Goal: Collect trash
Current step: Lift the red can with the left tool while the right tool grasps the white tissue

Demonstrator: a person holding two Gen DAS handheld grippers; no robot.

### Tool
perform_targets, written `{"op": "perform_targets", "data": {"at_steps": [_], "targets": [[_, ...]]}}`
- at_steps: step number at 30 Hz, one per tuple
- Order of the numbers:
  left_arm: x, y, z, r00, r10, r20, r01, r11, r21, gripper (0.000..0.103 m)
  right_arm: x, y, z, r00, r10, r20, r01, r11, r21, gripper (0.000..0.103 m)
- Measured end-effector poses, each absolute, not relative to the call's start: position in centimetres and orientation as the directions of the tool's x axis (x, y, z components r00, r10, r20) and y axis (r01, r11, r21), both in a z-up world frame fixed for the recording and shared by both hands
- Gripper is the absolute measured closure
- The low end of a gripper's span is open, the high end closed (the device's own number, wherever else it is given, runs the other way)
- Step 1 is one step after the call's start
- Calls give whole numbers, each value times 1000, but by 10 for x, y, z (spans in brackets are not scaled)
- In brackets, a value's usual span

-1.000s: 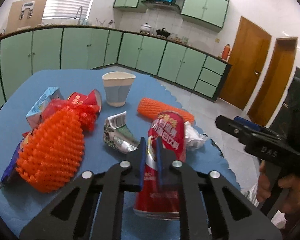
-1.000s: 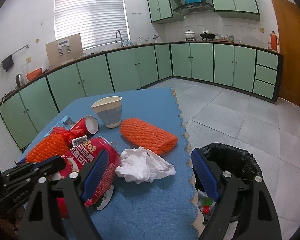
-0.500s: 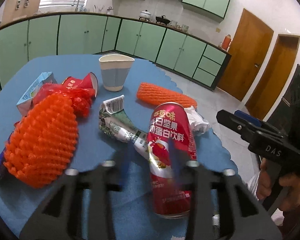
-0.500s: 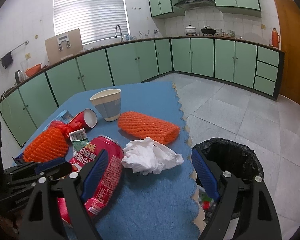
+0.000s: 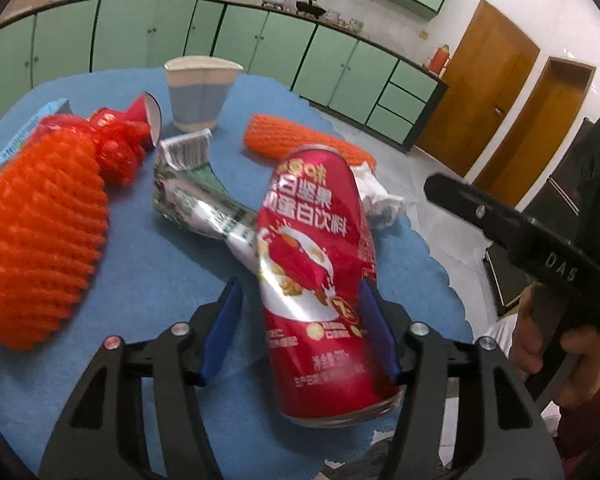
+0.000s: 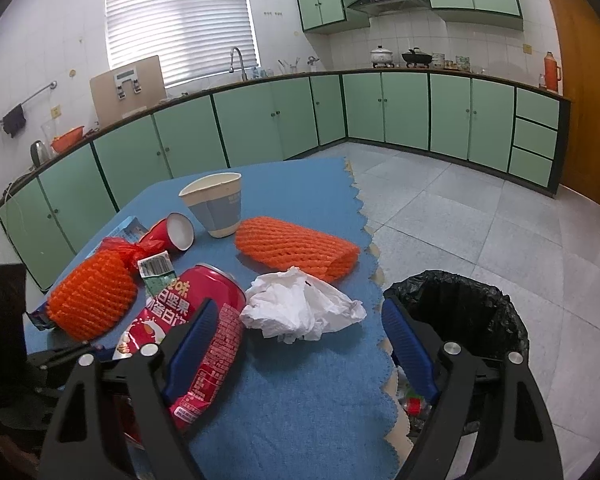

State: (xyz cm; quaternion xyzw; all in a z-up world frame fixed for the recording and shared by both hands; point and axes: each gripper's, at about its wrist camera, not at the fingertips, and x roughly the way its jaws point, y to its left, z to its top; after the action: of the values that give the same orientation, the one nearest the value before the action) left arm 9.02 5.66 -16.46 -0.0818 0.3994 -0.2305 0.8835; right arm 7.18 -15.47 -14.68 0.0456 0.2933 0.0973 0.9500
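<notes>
A red drink can [image 5: 320,280] lies on its side on the blue cloth [image 5: 160,272], between the open fingers of my left gripper [image 5: 300,332]; the right finger is at its side, the left finger stands apart. The can also shows in the right wrist view [image 6: 188,332]. My right gripper [image 6: 300,340] is open and empty, above the cloth's edge, with crumpled white tissue [image 6: 300,308] just ahead. A black-lined trash bin [image 6: 460,316] stands on the floor to the right of the table.
On the cloth lie an orange foam net [image 6: 296,248], a larger orange net [image 5: 36,240], a crumpled green-white carton [image 5: 192,196], a paper cup [image 5: 200,92], a tipped red cup [image 6: 172,234] and a blue carton [image 5: 28,132]. Green cabinets line the walls.
My left gripper was shut at the can's top; it has opened wide and now straddles the can, which lies flatter. The right gripper has barely moved.
</notes>
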Motion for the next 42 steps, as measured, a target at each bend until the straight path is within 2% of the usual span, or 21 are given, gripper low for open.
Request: {"op": "perform_targets", "data": {"at_steps": [1,3,6,16,21,42], "targets": [[91,56,-166,567,-481,-669,345,876,-337,50,72,-155,-146,810,210,-548,-156,977,144,21],[91,54,-167,560,-497,-662,360,867,-346,61,72,-156,-146,811,207,-547,-152,978,145,21],[87,50,-166,569,-493,-658,376,868,-325,68,73,-157,-146,811,204,-548,-148,978,145,21],[80,53,-152,628,-470,-620,380,881,-283,80,72,-156,-145,814,201,-545,-143,979,147,21],[77,59,-140,663,-456,-594,377,889,-261,89,73,-157,-146,813,200,-547,-140,979,150,21],[80,53,-142,669,-445,-596,380,893,-240,92,77,-163,-161,780,216,-588,-136,975,177,22]]}}
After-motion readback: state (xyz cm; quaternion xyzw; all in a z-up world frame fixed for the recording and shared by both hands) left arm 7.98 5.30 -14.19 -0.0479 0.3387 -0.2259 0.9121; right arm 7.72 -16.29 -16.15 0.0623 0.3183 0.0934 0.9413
